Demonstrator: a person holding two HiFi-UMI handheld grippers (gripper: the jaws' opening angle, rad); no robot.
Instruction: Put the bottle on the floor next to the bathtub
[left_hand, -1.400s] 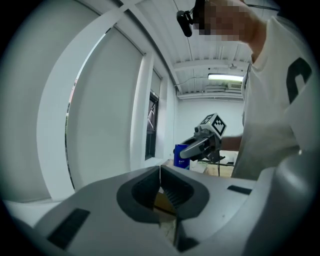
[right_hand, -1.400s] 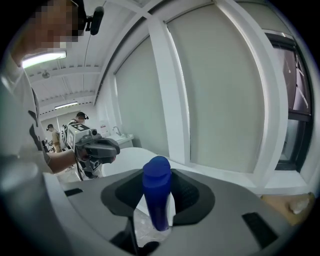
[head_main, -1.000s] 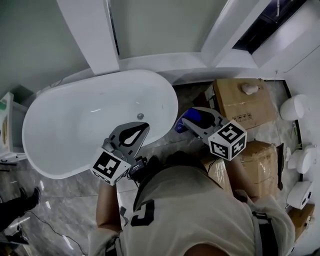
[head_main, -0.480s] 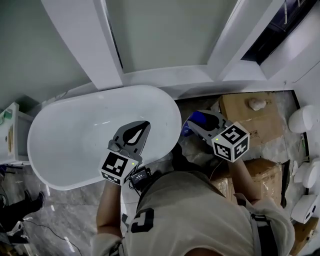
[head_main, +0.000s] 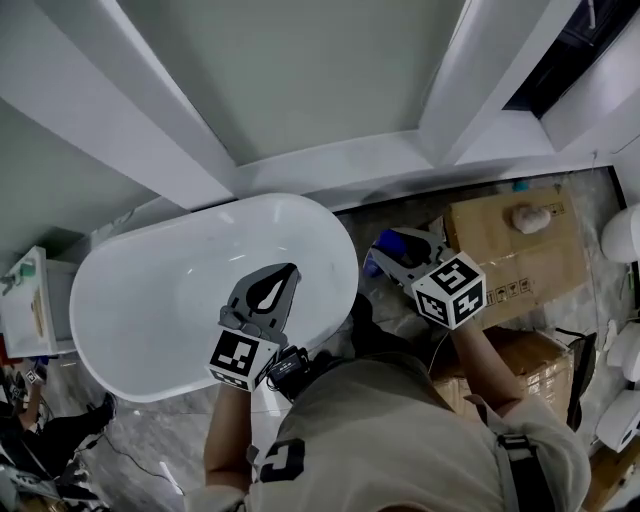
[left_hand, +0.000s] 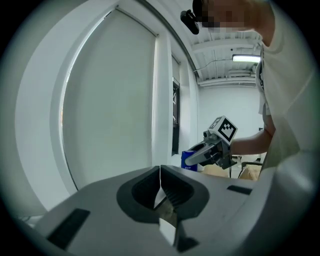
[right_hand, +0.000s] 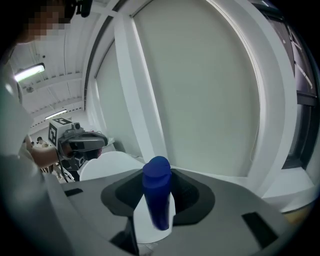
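Bottle gripped by right gripper, seemingly above floor.

The bottle is deep blue against a white label or backing. The bathtub is plain glossy white. The left gripper and the right gripper are both matte grey with black inner recesses, and each carries a cube patterned with black-and-white square markers. The floor is grey with paler marble veining. The cardboard box is brown. The person's shirt is beige with a dark printed mark. The wall panels are pale grey-green between white frames.
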